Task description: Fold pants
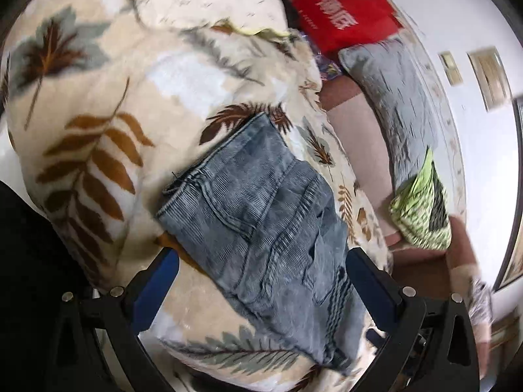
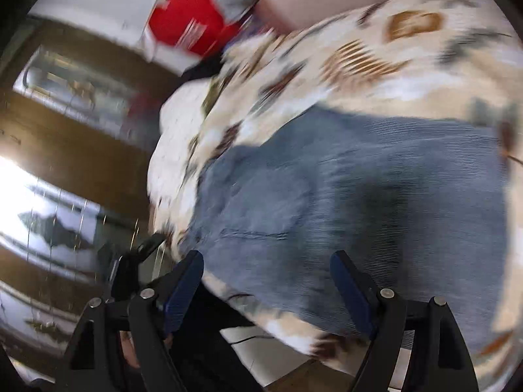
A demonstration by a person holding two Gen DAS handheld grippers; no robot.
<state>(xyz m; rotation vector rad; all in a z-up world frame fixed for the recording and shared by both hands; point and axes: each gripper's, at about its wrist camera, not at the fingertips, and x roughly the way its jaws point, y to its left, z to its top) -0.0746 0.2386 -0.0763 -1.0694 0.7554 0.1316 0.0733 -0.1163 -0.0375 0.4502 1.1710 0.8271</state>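
Your left gripper (image 1: 261,281) and right gripper (image 2: 266,281) hover spread wide, empty; the folded corduroy pants (image 1: 261,202) lie at twelve o'clock, seemingly finished.

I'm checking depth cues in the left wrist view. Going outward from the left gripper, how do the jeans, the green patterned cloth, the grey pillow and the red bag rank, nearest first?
1. Jeans: directly ahead of the left gripper, lying between its open fingers.
2. Green patterned cloth: off to the right.
3. Grey pillow: beyond it, upper right.
4. Red bag: farthest, at the top.
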